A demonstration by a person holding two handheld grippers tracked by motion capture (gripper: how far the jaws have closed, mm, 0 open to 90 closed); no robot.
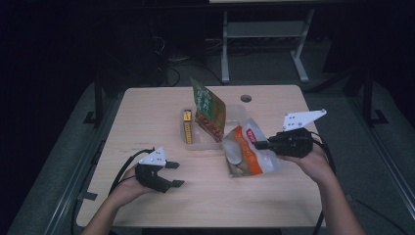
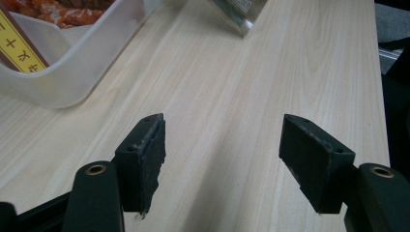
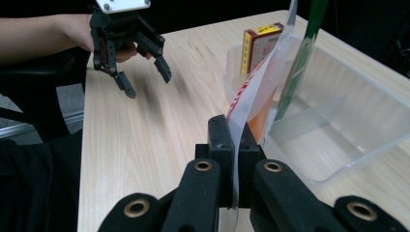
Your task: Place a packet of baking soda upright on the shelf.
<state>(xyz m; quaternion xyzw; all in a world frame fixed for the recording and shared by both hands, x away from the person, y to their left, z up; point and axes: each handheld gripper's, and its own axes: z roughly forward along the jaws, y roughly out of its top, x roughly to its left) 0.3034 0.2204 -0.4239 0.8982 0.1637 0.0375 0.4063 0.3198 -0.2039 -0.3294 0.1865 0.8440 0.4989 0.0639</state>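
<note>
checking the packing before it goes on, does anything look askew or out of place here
Yes. The green packet leans steeply in the clear bin and sticks out well above the rim. The white-and-orange snack bag hangs half outside the bin, pinched at its edge by the right gripper. No spill or damage shows.

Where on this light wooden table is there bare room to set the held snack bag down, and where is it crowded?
Free: the near strip of the light wooden table between the open left gripper and the right gripper, and the far left corner beyond the clear plastic bin. Crowded: the centre, where the bin holds a yellow box and green packet, with the orange-and-clear snack bag alongside.
</note>
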